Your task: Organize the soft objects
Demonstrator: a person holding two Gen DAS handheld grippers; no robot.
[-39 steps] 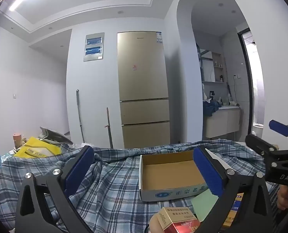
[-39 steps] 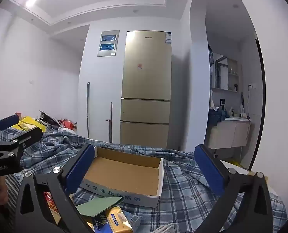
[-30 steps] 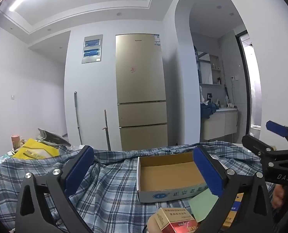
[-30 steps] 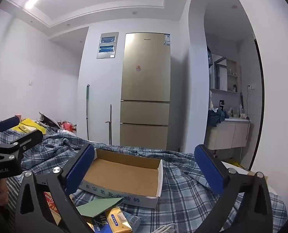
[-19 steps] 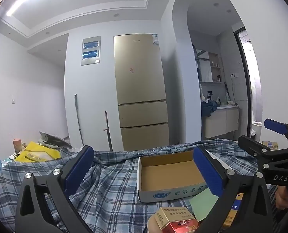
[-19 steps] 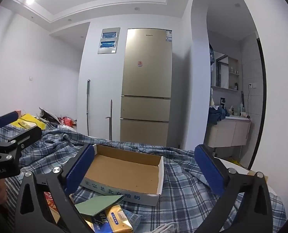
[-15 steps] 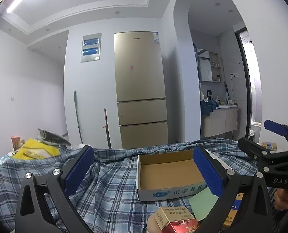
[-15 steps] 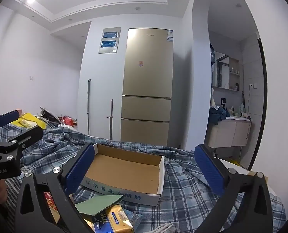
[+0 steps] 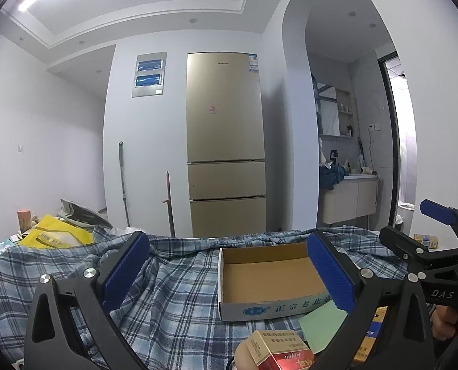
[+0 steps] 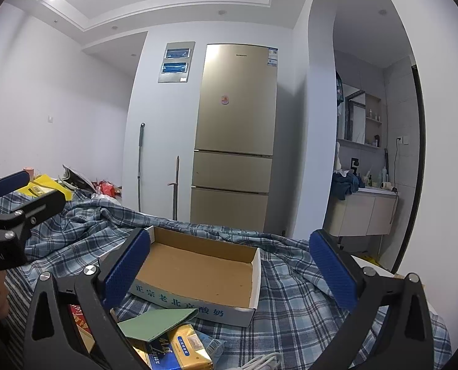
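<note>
From the left wrist, little had shifted over the last second, so sorting had not begun: the left gripper (image 9: 227, 273) hung wide and empty before the cardboard box (image 9: 267, 280), and from the right wrist the right gripper (image 10: 229, 273) likewise gaped, packets (image 10: 187, 347) just beneath.

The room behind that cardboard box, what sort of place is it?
Most likely a small flat's living space. A tall gold fridge stands against the wall, a washbasin cabinet sits in the alcove beside it, and a checked cloth covers the work surface.
</note>
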